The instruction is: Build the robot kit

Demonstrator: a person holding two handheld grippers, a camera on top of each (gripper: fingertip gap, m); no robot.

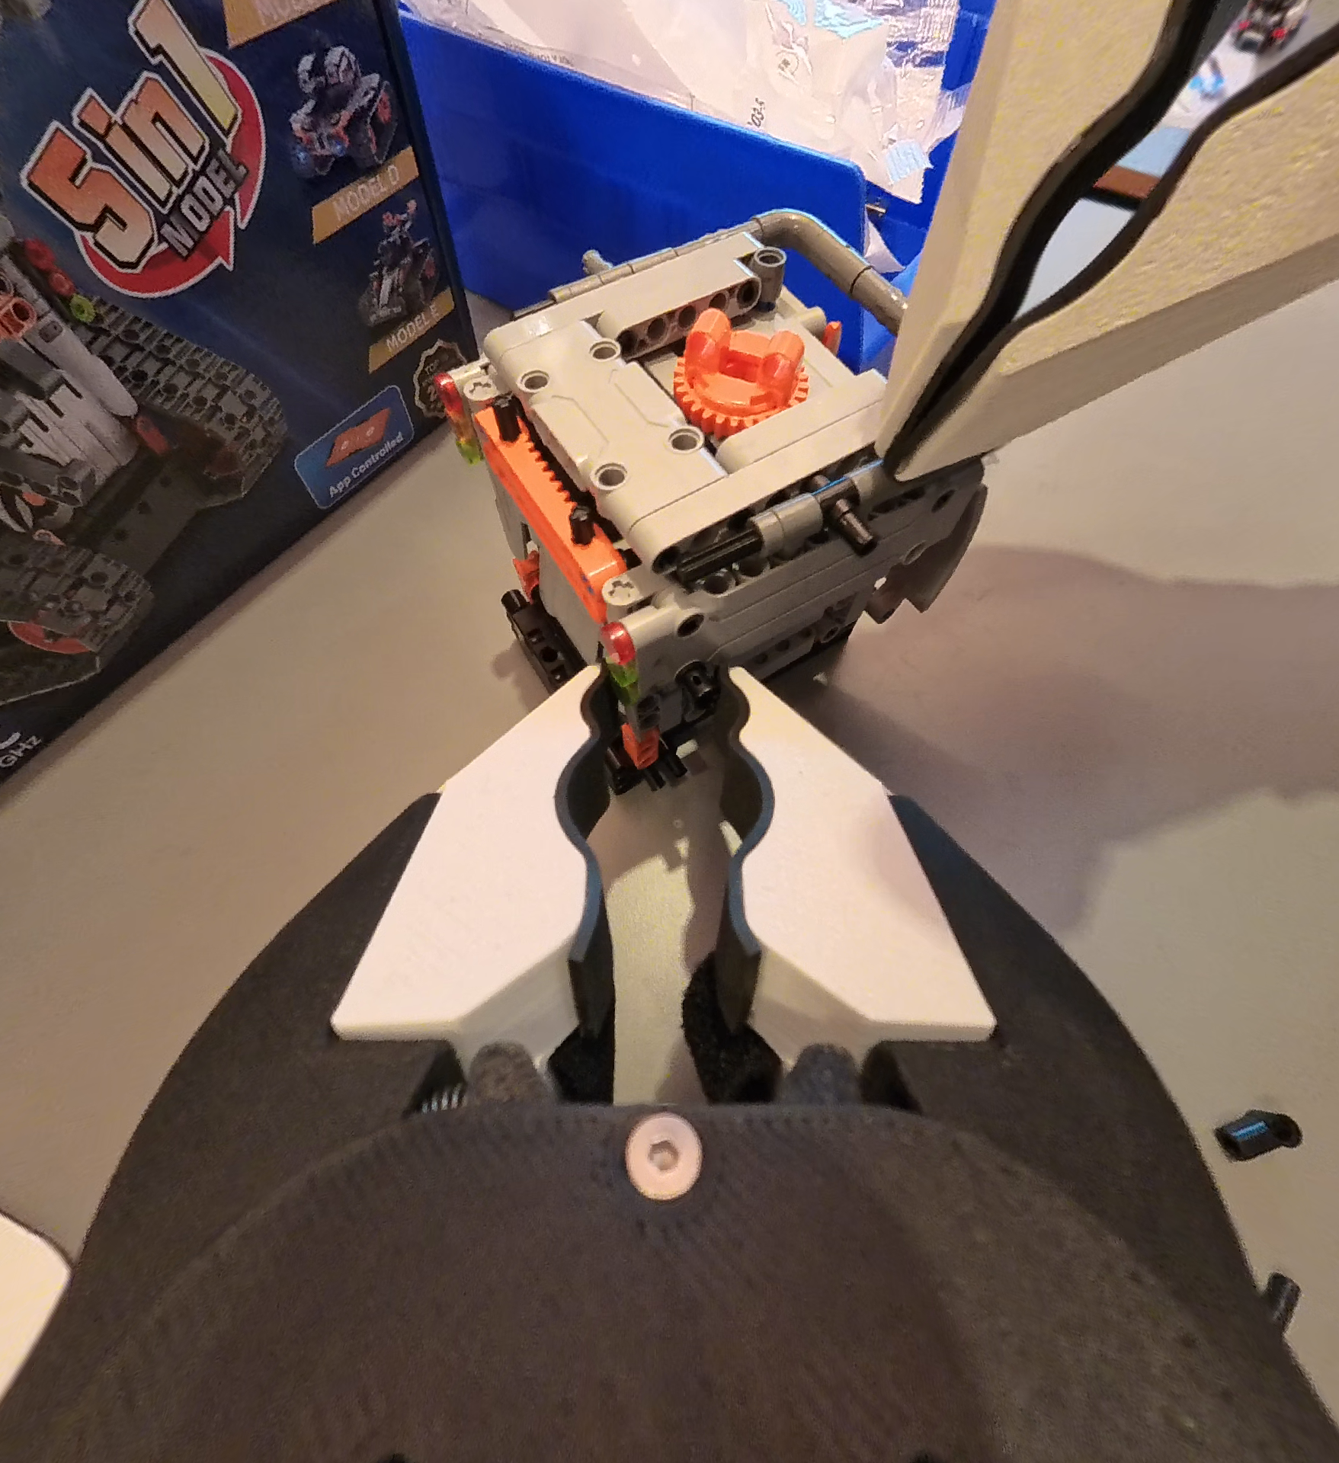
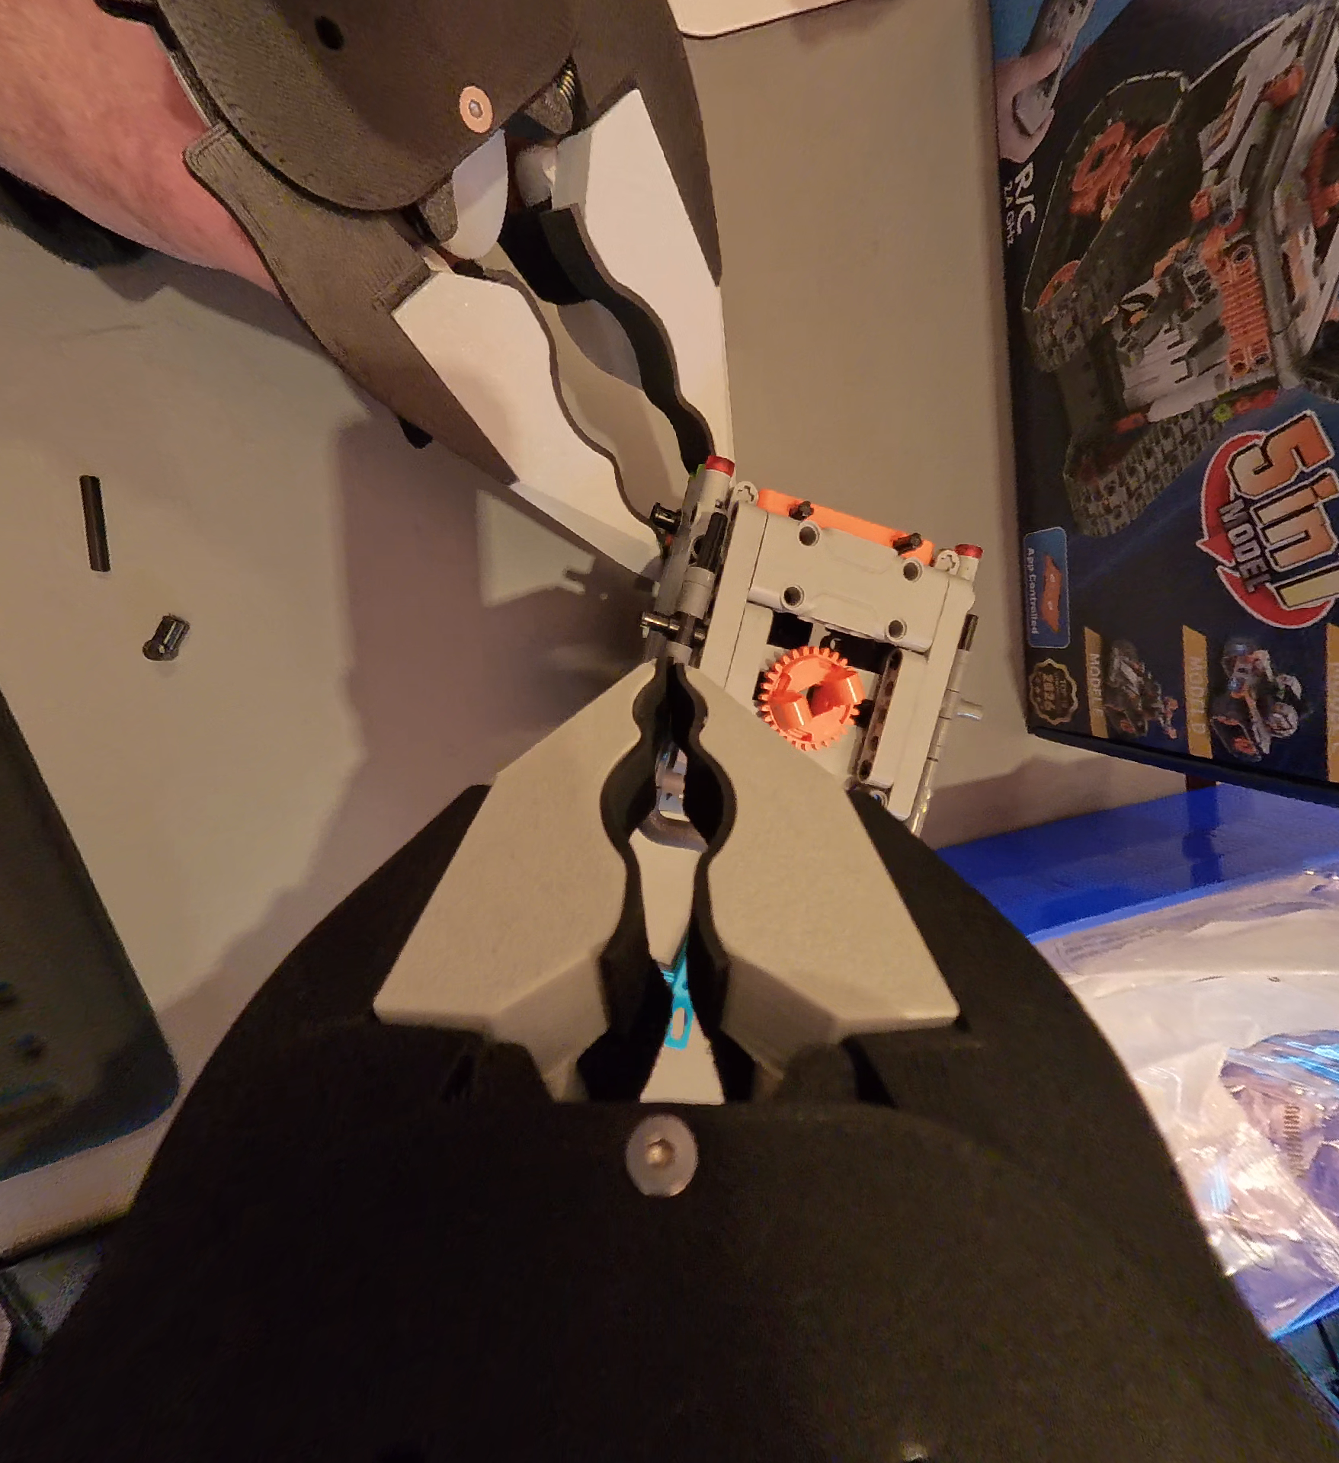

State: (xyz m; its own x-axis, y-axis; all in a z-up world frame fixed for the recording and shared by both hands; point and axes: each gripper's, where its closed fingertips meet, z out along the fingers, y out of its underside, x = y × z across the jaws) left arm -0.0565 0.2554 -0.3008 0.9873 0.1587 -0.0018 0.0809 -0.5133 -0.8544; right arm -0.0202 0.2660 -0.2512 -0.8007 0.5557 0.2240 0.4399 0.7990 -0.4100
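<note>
The left gripper (image 1: 662, 681) has its white fingers drawn in around the lower corner of a grey building-brick model (image 1: 698, 467), pinching the small post of red, green and orange studs that runs down that corner. The right gripper (image 2: 670, 673) comes at the same model from the other side, its fingers pressed nearly together at the tips against the model's edge; something thin and grey sits in the gap, but I cannot tell for sure that it is gripped. In the left wrist view that gripper slants down from the upper right and meets the model's top edge.

The model stands on a pale grey tabletop (image 1: 215, 792), boxy, with an orange gear (image 1: 741, 380) set in its top face, an orange toothed rack (image 1: 547, 507) along one side and a bent grey tube (image 1: 816, 245) at the back. Behind it lean a printed toy box (image 1: 135, 317) and a blue bin (image 1: 610, 174) holding clear plastic bags. A few small black pins (image 2: 96, 522) lie loose on the table, well apart from the model. A person's forearm (image 2: 56, 134) shows behind the left gripper.
</note>
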